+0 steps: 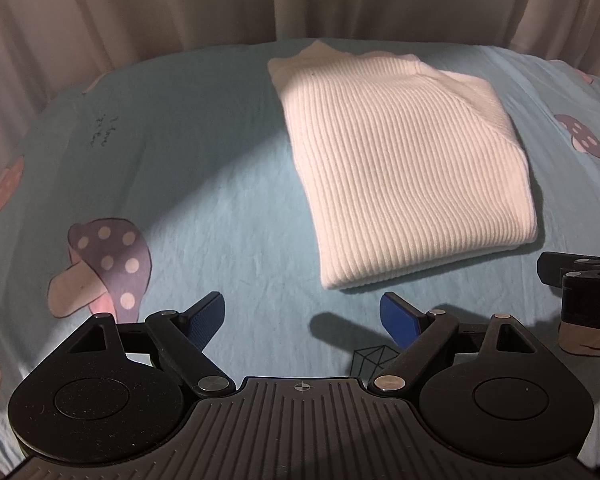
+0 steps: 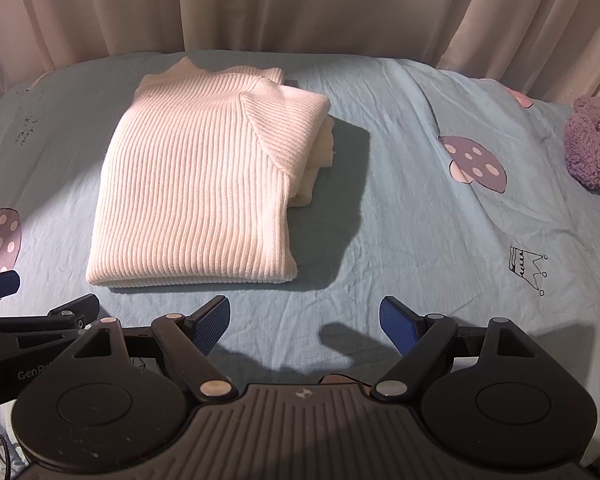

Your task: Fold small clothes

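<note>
A white ribbed sweater (image 1: 400, 160) lies folded into a neat rectangle on the light blue bedsheet (image 1: 204, 184). It also shows in the right wrist view (image 2: 204, 184), with layers stacked at its right edge. My left gripper (image 1: 302, 316) is open and empty, a little short of the sweater's near edge. My right gripper (image 2: 305, 320) is open and empty, in front of the sweater's near right corner. Each gripper shows at the edge of the other's view: the right gripper (image 1: 580, 284) and the left gripper (image 2: 32, 320).
The bedsheet (image 2: 420, 220) has mushroom prints (image 1: 104, 268) and a crown print (image 2: 526, 268). A purple plush toy (image 2: 596, 148) lies at the far right. Beige curtains (image 1: 220, 0) hang behind the bed.
</note>
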A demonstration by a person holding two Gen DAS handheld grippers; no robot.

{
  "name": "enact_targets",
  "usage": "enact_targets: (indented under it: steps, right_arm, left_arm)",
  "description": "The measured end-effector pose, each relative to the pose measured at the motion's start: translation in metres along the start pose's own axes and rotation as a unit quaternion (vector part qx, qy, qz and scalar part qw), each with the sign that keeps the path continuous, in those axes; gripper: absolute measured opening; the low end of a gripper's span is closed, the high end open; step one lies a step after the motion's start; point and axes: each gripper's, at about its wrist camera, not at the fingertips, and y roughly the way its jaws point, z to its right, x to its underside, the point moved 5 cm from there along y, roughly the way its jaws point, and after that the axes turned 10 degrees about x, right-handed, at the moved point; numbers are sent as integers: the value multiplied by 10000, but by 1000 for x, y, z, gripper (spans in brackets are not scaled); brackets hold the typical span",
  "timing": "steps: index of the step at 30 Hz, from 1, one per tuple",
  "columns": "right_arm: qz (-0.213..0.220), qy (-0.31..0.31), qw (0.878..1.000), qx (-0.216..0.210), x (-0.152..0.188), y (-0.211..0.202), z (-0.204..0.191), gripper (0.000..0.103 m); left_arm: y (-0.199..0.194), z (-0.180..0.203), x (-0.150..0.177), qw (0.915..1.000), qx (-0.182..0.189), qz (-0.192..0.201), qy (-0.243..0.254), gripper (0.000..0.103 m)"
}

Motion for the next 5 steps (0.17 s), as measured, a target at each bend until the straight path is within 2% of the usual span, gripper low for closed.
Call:
enact_targets:
  steps: [5]
  right_arm:
    - [15,33,10000,-4,-1,-1,0,82]
  left_arm:
    - [0,1,-1,9998,140,-110,-21,89]
